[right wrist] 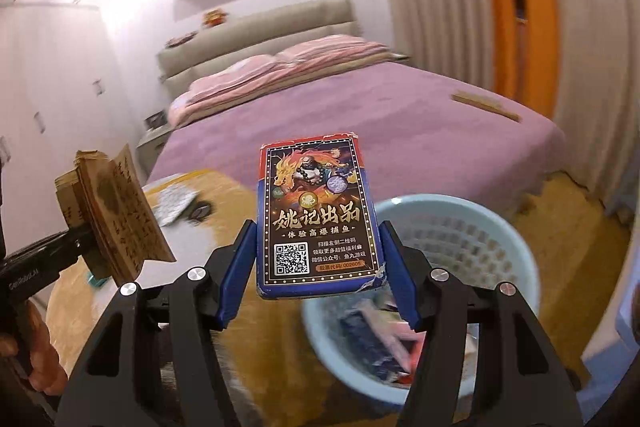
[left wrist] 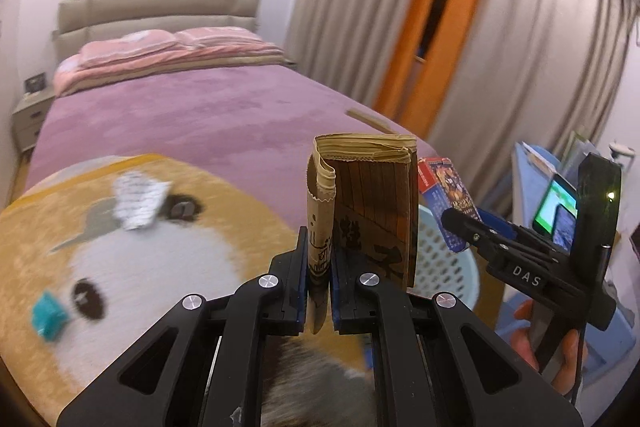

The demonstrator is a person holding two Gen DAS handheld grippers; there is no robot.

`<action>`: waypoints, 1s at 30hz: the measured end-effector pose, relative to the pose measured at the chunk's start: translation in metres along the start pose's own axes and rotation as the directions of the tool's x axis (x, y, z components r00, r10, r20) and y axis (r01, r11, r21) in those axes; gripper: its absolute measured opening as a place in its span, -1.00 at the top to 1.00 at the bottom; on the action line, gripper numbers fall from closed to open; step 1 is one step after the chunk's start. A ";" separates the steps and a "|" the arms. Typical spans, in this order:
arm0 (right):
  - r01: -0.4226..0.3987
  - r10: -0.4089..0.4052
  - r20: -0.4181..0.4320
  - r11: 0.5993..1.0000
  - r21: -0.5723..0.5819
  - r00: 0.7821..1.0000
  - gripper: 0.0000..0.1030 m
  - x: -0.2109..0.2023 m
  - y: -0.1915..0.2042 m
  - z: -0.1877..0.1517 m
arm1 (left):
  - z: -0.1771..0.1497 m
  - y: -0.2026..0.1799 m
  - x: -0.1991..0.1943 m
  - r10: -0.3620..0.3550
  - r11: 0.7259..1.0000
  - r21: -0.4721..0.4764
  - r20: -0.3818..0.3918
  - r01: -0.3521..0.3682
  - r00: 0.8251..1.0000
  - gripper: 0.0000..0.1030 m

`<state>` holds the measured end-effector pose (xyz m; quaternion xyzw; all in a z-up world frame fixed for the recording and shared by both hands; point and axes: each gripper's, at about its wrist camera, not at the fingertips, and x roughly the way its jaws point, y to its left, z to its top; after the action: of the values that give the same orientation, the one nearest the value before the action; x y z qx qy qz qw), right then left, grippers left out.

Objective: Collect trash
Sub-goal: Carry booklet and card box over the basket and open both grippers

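The left black two-finger gripper with blue pads (left wrist: 320,287) points forward, its fingers squeezed close together on a folded brown paper bag (left wrist: 372,211). The right black two-finger gripper with blue pads (right wrist: 316,267) is held beside it, fingers pressed on the two sides of a red and blue card box (right wrist: 318,219). A bare hand (left wrist: 560,347) holds the right gripper's handle.

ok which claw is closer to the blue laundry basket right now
Right. The right claw, shut on the card box, hangs just beside the basket's rim. The left claw, shut on the folded brown paper bag, sits farther away over the blanket.
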<state>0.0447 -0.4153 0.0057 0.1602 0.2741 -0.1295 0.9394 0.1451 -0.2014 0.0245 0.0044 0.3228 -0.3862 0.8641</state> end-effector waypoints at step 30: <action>0.142 -0.100 -0.183 0.962 0.234 0.978 -0.24 0.043 -0.096 -0.032 | -0.024 -0.057 0.102 -0.062 0.998 -0.007 -0.160 0.061 0.985 -0.14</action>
<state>0.0328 -0.4976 -0.0654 0.2683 0.3439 -0.2059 0.8760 0.1438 -0.3029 -0.0382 0.0244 0.3916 -0.4106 0.8231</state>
